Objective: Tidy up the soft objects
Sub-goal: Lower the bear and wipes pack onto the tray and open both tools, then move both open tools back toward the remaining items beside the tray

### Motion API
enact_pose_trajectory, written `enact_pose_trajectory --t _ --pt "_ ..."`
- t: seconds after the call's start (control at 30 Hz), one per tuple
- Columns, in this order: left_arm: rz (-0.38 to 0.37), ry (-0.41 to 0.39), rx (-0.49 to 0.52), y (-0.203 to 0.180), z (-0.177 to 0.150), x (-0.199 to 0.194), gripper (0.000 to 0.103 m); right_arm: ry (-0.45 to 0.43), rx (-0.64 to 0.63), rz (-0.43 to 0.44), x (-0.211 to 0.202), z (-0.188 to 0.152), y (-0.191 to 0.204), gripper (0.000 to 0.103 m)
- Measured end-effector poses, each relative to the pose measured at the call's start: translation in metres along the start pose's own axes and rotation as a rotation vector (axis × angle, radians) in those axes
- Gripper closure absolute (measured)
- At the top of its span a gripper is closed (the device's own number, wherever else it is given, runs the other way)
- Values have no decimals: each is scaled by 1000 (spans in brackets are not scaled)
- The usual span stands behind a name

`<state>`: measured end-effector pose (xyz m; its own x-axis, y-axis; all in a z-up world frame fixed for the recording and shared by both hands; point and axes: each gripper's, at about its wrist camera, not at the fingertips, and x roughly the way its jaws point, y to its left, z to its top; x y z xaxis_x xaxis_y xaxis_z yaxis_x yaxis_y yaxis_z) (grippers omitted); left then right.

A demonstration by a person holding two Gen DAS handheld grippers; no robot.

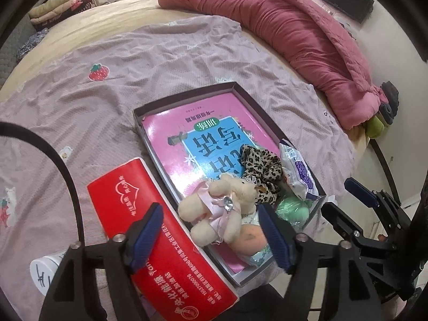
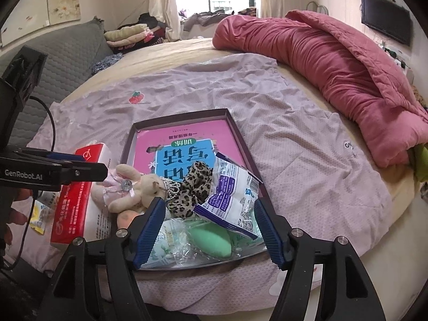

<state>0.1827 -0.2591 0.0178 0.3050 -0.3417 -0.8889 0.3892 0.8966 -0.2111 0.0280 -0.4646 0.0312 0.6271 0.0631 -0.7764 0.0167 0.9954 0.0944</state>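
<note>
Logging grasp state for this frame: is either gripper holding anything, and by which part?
Nothing is held. The left gripper has its jaws open around the plush bear without closing on it; the right gripper is open above the white snack packet.

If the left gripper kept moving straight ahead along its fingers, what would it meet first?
Most likely the plush bunny, which lies between the open fingers of the left gripper at the near end of the box. Depth is unclear, so it may pass just above.
</note>
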Motion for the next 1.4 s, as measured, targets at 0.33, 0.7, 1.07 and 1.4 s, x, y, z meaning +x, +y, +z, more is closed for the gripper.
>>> enact_pose_trajectory --t 0.33,0.7,1.07,1.4 --pt "39 -58 34 -5 -6 -27 26 -25 -22 -19 -13 3 10 28" --pt "82 -128 45 4 -21 -72 26 -109 -139 32 -44 17 54 28" --pt "142 -212 -7 42 -41 -133 26 -200 -280 131 -78 29 120 28" --pt "188 -250 -133 103 -79 -169 26 -217 -425 219 -91 22 185 28"
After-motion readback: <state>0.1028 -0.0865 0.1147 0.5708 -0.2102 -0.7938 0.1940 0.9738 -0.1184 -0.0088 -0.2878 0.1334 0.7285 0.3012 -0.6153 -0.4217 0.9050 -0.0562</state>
